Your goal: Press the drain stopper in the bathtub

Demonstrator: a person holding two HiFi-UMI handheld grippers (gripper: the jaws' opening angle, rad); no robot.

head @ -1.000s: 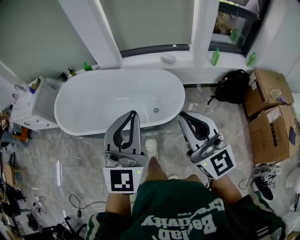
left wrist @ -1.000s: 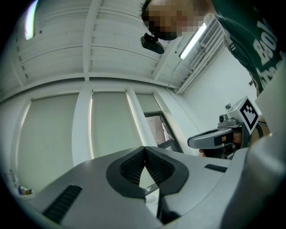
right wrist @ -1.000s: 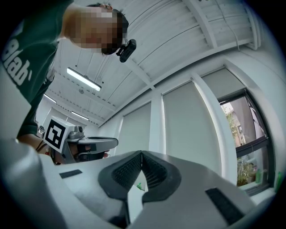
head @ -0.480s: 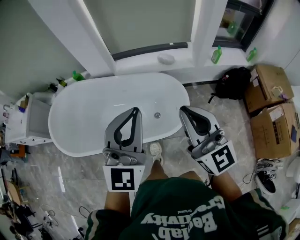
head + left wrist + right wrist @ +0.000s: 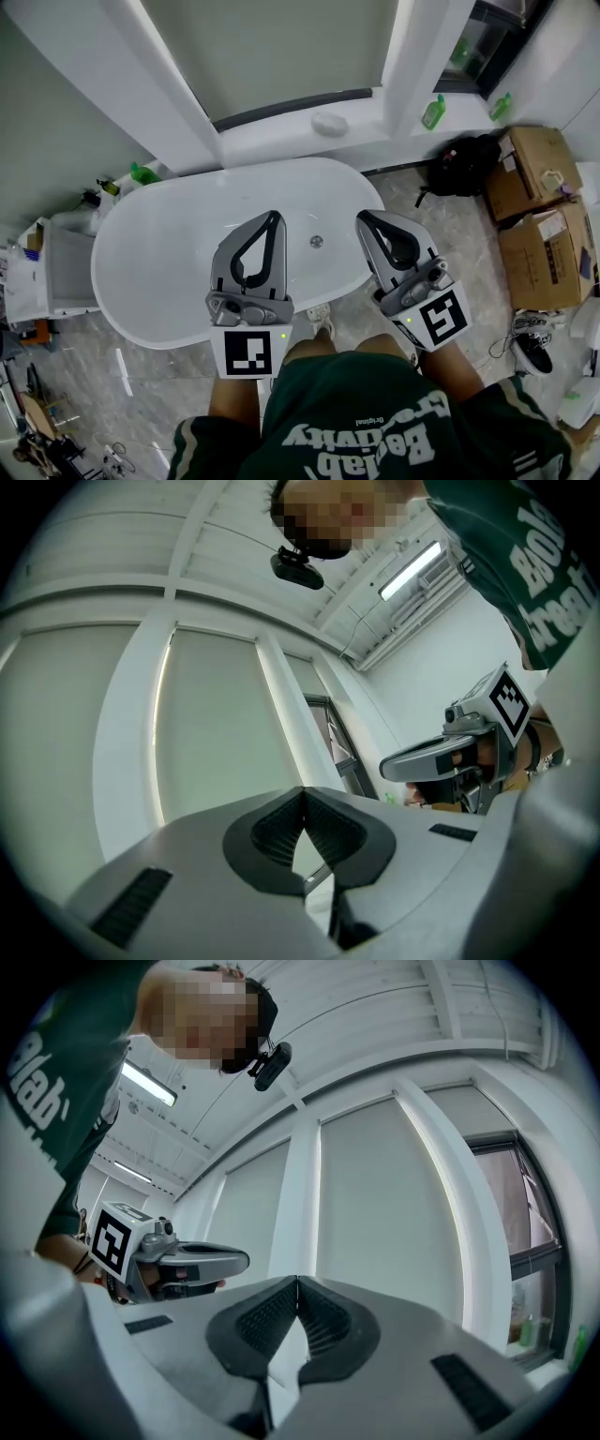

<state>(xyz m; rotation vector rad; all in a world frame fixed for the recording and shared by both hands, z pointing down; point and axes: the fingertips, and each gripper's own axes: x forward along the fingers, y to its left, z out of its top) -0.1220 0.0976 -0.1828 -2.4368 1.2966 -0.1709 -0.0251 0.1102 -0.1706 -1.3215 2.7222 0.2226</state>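
In the head view a white oval bathtub (image 5: 150,272) stands under the window, with the small round drain stopper (image 5: 316,242) on its floor near the right end. My left gripper (image 5: 273,217) hangs over the tub's near rim, jaws shut and empty, its tips left of the stopper. My right gripper (image 5: 362,219) is held above the tub's right end, right of the stopper, also shut with nothing in it. Both gripper views point upward at the window wall; the left gripper (image 5: 303,794) and the right gripper (image 5: 296,1283) show their tips touching.
A window sill behind the tub carries a white dish (image 5: 330,123) and green bottles (image 5: 431,112). A black backpack (image 5: 464,161) and cardboard boxes (image 5: 539,216) stand at right. A white cabinet (image 5: 42,281) is at the tub's left end. My shoe (image 5: 322,321) is on the marble floor.
The person has stepped closer to the tub: it has come nearer in the head view and both grippers now hang over its near rim. The jaws have stayed shut.
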